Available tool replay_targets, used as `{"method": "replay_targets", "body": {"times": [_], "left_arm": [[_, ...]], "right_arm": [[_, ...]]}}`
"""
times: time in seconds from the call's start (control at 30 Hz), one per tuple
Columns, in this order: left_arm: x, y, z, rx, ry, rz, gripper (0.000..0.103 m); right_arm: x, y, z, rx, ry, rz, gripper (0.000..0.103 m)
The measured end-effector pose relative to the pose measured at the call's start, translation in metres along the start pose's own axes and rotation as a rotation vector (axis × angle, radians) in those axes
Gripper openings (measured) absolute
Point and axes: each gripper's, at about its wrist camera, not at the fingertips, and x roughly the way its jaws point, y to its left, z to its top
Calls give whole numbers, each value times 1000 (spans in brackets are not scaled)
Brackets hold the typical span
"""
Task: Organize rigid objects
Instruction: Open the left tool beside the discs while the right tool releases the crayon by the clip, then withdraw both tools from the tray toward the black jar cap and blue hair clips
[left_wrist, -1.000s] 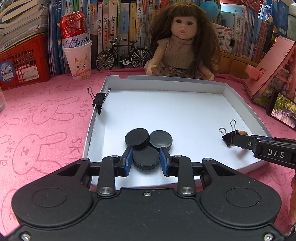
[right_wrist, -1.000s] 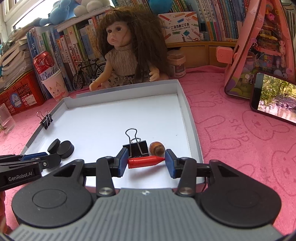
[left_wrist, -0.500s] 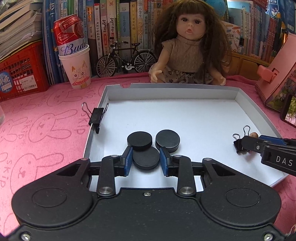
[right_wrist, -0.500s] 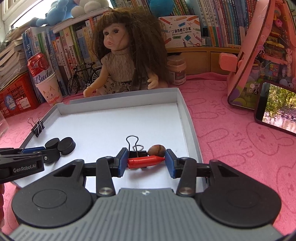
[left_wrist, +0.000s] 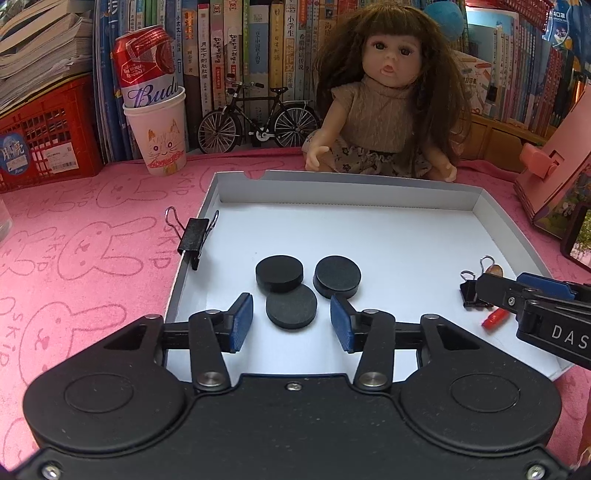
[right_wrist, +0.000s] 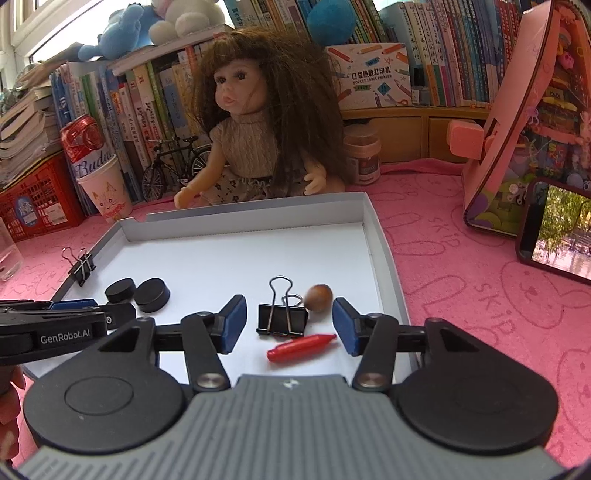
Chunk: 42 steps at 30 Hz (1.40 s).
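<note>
My left claw (left_wrist: 291, 319) is spreading its jaws, and a black disc (left_wrist: 291, 306) lies loose between the blue pads (left_wrist: 242, 322), touched by neither. Two more discs (left_wrist: 279, 273) sit just beyond at twelve o'clock, the left one overlapping it. My right claw (right_wrist: 289, 325) is opening too; the red crayon (right_wrist: 301, 347) lies free on the white tray (right_wrist: 380, 254) between its pads. A binder clip (right_wrist: 282, 317) rests just past it at twelve, an acorn (right_wrist: 318, 297) at one o'clock. Another clip (left_wrist: 194, 234) grips the tray's left wall at ten.
</note>
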Motion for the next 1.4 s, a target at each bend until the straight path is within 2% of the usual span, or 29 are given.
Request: {"method": "replay_targets", "body": {"times": [0.17, 0.27, 0.43, 0.73, 1.1, 1.4], "left_arm": [[-25, 0, -4, 14, -41, -43, 64], [-42, 0, -9, 13, -61, -69, 69], [-69, -1, -21, 21, -86, -108, 71], [-110, -10, -53, 78, -155, -127, 74], [-139, -13, -87, 113, -201, -127, 75], [-149, -10, -116, 128, -203, -115, 75]], "right_arm": [[-15, 4, -2, -23, -21, 19, 79], [-28, 4, -6, -28, -40, 27, 85], [-49, 4, -12, -41, -66, 44, 88], [-87, 6, -31, -65, -106, 71, 93], [-117, 11, -54, -102, -144, 83, 97], [-132, 20, -79, -168, -158, 87, 99]]}}
